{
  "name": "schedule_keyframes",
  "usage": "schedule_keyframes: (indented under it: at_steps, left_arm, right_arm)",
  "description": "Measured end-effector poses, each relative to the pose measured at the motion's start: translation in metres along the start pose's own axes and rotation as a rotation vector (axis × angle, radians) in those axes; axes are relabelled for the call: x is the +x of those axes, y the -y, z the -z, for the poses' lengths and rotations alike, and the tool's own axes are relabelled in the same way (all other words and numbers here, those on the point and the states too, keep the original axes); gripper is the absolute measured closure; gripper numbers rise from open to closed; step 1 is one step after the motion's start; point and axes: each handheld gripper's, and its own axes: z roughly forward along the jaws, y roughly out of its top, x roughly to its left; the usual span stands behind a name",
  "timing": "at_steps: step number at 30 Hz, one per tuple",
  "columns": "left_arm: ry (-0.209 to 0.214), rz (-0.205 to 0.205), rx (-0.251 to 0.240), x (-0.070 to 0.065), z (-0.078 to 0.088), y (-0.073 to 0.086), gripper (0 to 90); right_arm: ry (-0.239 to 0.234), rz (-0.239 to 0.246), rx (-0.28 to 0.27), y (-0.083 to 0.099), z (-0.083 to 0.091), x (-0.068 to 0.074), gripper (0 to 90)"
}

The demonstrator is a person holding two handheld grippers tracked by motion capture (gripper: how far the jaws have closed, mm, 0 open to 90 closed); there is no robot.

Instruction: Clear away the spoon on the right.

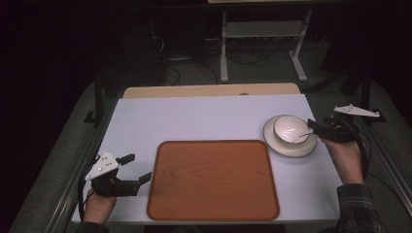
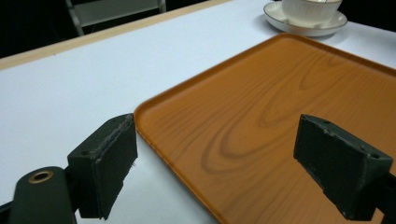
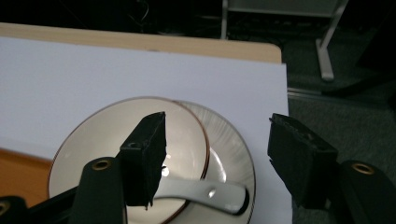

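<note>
Near the desk's right edge, my right gripper (image 3: 217,161) with jaws apart over a white spoon (image 3: 205,193), probably resting in the bowl (image 1: 290,129) on its saucer (image 1: 290,145), my left gripper (image 2: 229,163) open by the tray's (image 1: 213,179) left rim.

high: above, looking forward-down | gripper views: low, close; all share the saucer (image 1: 290,141)

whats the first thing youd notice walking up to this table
The big orange-brown wooden tray at the near middle of the white table grabs the eye first. Next, the white bowl on its saucer at the right, a white spoon in it, with the open right gripper beside it. The left gripper sits open at the tray's left edge.
</note>
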Motion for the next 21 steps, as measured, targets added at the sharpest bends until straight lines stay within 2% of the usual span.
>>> schedule_keyframes:
  at_steps: [2, 3, 4, 5, 7, 13, 17, 20, 21]
  left_arm:
    - [0.001, 0.005, -0.001, 0.001, -0.002, -0.001, 12.9]
    - [0.010, -0.002, 0.007, 0.000, -0.006, -0.001, 12.9]
    - [0.010, -0.002, 0.007, 0.000, -0.006, -0.001, 12.9]
    - [0.017, -0.011, 0.012, -0.001, -0.008, -0.002, 12.9]
    - [0.017, -0.014, 0.011, -0.002, -0.007, -0.003, 12.9]
    - [0.020, -0.018, 0.002, -0.003, -0.005, -0.003, 12.9]
    - [0.021, -0.023, 0.001, -0.003, -0.006, -0.004, 12.9]
    - [0.024, -0.022, 0.001, -0.002, -0.008, -0.004, 12.9]
    - [0.024, -0.022, 0.003, -0.002, -0.009, -0.003, 12.9]
  right_arm:
    - [-0.001, -0.001, 0.008, 0.006, 0.001, 0.001, 35.7]
    - [-0.003, -0.043, 0.010, 0.012, 0.002, 0.000, 30.6]
    - [-0.003, -0.043, 0.010, 0.012, 0.002, 0.000, 30.6]
    - [0.004, -0.069, 0.009, 0.018, 0.003, -0.001, 28.8]
    - [0.006, -0.084, 0.006, 0.022, 0.002, -0.003, 27.6]
    - [-0.015, -0.079, 0.012, 0.028, -0.003, 0.002, 29.1]
    - [-0.008, -0.079, 0.029, 0.031, -0.006, 0.002, 29.5]
    - [-0.015, -0.099, 0.035, 0.035, -0.009, -0.002, 32.3]
    - [-0.035, -0.107, 0.040, 0.036, -0.011, -0.003, 33.9]
